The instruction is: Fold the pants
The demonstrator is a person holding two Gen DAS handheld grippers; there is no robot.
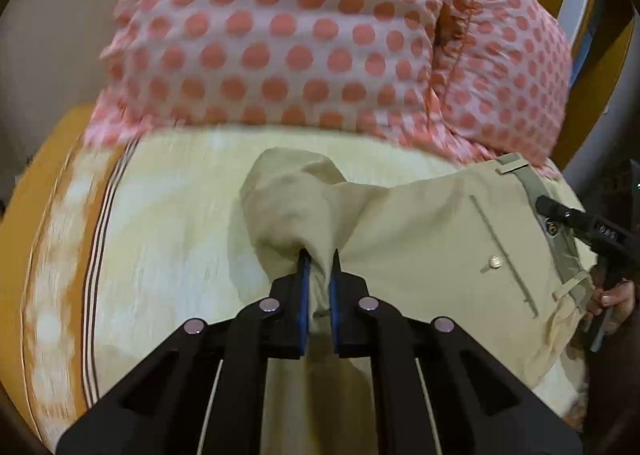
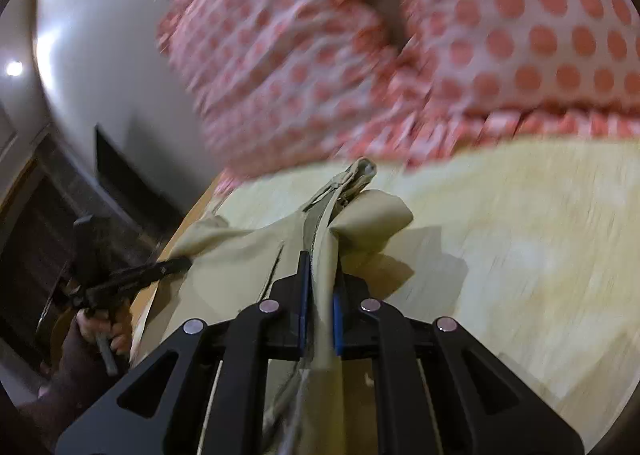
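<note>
Left wrist view shows the khaki pants [image 1: 420, 231] lying on a pale yellow bedsheet [image 1: 168, 215], the seat side up with a welt pocket and its button [image 1: 495, 262] showing, and the waistband with belt loops running along the right edge. A bunched fold of the fabric is pinched between the blue pads of the left tongs [image 1: 319, 255], which are clamped on it. At the far right of that view the right tongs [image 1: 548, 207] reach the waistband near a metal button, with the person's hand [image 1: 612, 301] on the handle.

From the right wrist view, the right tongs [image 2: 320, 259] are closed on the waistband edge of the pants [image 2: 240, 255], cloth running up between the pads. The left tongs [image 2: 176, 265] touch the fabric at the left side.

Beyond the pants, a pink pillow with orange polka dots [image 1: 320, 35] rests on the bedsheet. An orange border [image 1: 24, 223] edges the bedsheet at left.
</note>
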